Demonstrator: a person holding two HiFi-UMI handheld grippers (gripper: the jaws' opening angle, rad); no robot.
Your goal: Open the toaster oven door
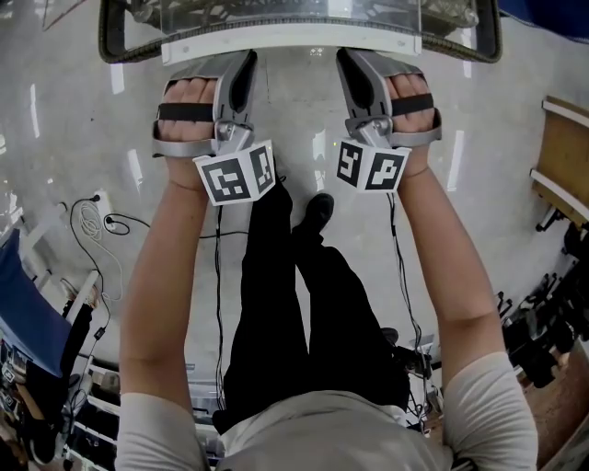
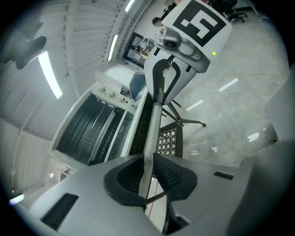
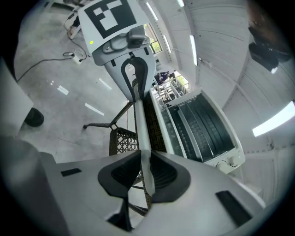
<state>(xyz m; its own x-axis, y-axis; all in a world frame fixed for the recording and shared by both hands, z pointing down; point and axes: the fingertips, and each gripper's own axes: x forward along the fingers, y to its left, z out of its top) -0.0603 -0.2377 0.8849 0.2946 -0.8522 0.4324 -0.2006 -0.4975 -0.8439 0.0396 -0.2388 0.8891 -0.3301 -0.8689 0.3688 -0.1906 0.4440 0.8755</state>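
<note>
The toaster oven door [image 1: 276,13] lies swung down and flat at the top of the head view, glass in a dark frame. Its white handle bar [image 1: 294,42] runs along the near edge. My left gripper [image 1: 243,59] is shut on the bar's left part and my right gripper [image 1: 348,59] on its right part. In the left gripper view the handle [image 2: 155,124] passes between the pads of the left gripper [image 2: 146,173], with the oven's open cavity and racks [image 2: 90,124] beside it. The right gripper view shows the handle [image 3: 140,124] clamped in the right gripper [image 3: 145,173] and the oven [image 3: 203,124].
The oven stands on a dark wicker stand [image 2: 168,138]. Cables and a plug strip [image 1: 92,221] lie on the glossy floor at the left. Wooden furniture [image 1: 563,156] is at the right. The person's legs and a shoe [image 1: 317,212] are below the handle.
</note>
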